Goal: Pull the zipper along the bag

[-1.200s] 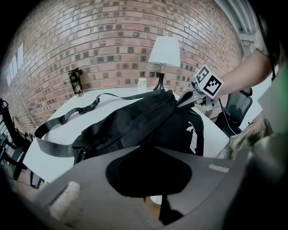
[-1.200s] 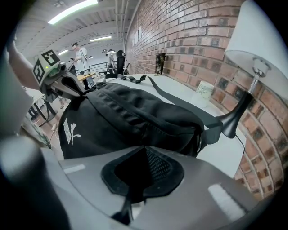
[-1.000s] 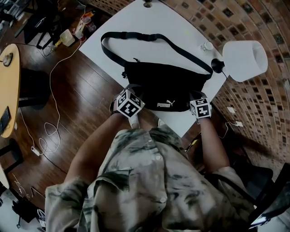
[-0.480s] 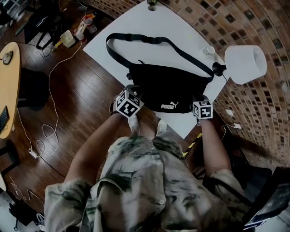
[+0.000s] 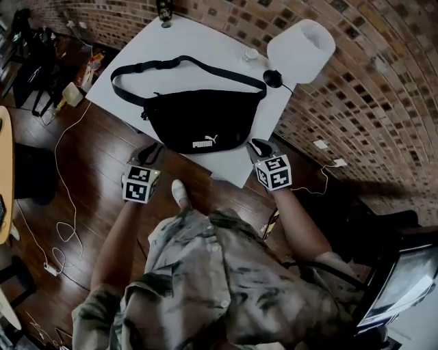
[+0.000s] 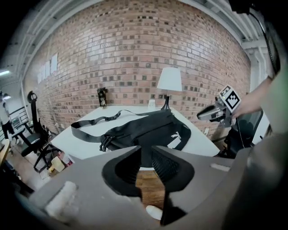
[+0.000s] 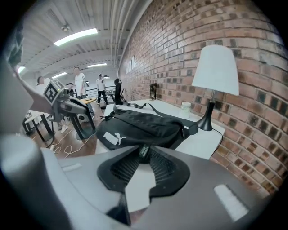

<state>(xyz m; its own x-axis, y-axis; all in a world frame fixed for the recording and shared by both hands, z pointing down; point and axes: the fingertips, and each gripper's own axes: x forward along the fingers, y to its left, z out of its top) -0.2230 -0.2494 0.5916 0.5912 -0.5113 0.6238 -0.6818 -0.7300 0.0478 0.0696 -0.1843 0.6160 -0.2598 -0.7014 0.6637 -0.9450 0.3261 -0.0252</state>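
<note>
A black waist bag [image 5: 195, 123] with a white logo and a long strap lies on the white table [image 5: 205, 48]. My right gripper [image 5: 259, 145] is at the bag's right end by the table's near corner. In the right gripper view [image 7: 144, 155] its jaws are closed on a small black zipper pull tab [image 7: 144, 151], with the bag [image 7: 139, 126] just beyond. My left gripper [image 5: 152, 152] hangs over the wooden floor, short of the table edge. In the left gripper view [image 6: 145, 155] its jaws stand slightly apart with nothing between them, and the bag [image 6: 148, 130] lies ahead.
A white lamp [image 5: 301, 42] stands at the table's far right corner, next to a small white jar [image 5: 252, 55]. A dark bottle [image 5: 164, 10] sits at the far edge. Cables [image 5: 61, 205] trail over the floor at left. A brick wall [image 5: 369, 96] runs along the right.
My left gripper has drawn back from the bag's near left edge to over the floor. The right gripper stays at the bag's right end. The head view has swung, so the table sits further left.
</note>
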